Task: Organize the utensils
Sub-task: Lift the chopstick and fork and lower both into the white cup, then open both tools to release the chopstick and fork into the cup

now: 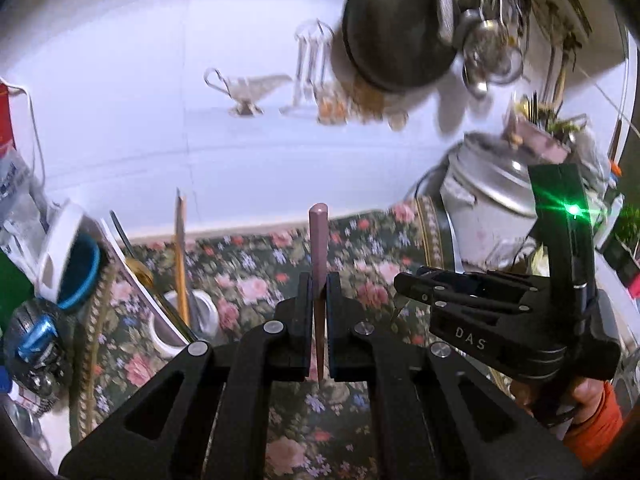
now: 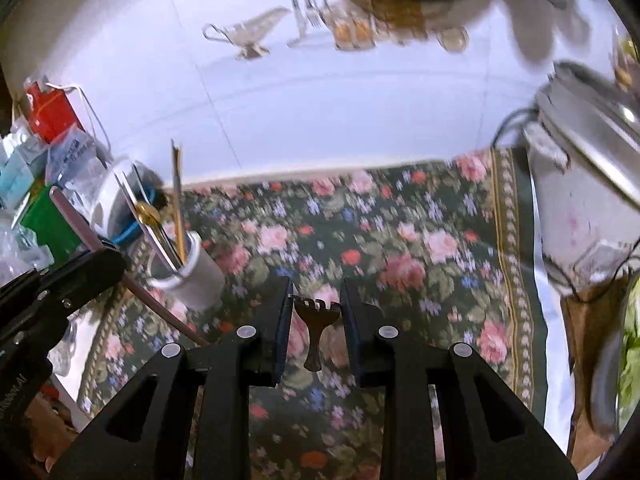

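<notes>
Left tool (image 1: 319, 312) clamped tight on a pink chopstick (image 1: 319, 248), pinched near the thin lower end, thick blunt end sticking up past the pads. Right tool (image 2: 316, 312) closed on a small dark fork (image 2: 316, 322), gripped across the head just under the short tines, handle hanging down between the pads. Both carried in the air above the flowered cloth (image 2: 400, 248) on the counter.

White cup (image 2: 188, 276) standing on the cloth at the left, just beside the tip of the chopstick in the right wrist view, already holding a gold-coloured stick (image 2: 177, 200) and other long utensils leaning against its rim. Likely the place for both pieces, judging by the task.

Chopstick: light, rigid, smooth, tapered; apt to pivot or slide in a pinch so far from its middle. Better held nearer mid-length, or kept pointing steeply so as not to swing. Fork: light, stiff, seemingly metal, probably slick; grip across the widest part holds square, yet leaves the handle free to rock. Neither fragile. Cup looks light and top-heavy with its leaning load; prone to tipping if nudged at the rim.
</notes>
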A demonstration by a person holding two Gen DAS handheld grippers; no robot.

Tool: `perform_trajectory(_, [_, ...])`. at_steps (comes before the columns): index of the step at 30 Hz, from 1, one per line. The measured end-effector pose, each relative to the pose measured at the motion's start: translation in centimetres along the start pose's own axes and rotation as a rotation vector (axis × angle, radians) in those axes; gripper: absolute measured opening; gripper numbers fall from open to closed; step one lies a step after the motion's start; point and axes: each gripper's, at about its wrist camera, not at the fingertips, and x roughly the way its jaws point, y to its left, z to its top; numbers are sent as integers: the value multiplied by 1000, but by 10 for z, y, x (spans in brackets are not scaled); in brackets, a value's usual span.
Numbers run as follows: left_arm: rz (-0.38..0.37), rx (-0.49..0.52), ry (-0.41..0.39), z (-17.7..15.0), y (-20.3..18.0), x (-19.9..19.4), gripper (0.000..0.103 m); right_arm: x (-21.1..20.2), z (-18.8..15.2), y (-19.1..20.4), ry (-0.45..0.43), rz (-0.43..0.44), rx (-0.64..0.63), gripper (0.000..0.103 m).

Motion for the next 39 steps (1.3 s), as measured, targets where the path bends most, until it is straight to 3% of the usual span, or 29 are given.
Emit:
perform_trajectory(11, [30, -36, -142, 50, 58, -43, 4, -8, 51, 54, -112, 30, -48, 22])
perform_trajectory(18, [91, -64, -177, 60, 99, -55, 4, -4, 75, 94, -163, 81, -92, 22])
perform_trajectory(23, [115, -108, -162, 53, 126, -46, 4, 16, 83, 120, -152, 125, -122, 22])
perform_trajectory(29, [147, -176, -91, 32, 158, -15, 4, 66, 80, 141, -54, 147, -135, 22])
perform_trajectory(31, [181, -189, -71, 24, 165, -5, 4, 79, 77, 145, -23, 140, -143, 22])
perform_trajectory(39, [161, -261, 53, -9, 182, 38, 4, 116, 62, 151, 88, 93, -165, 22])
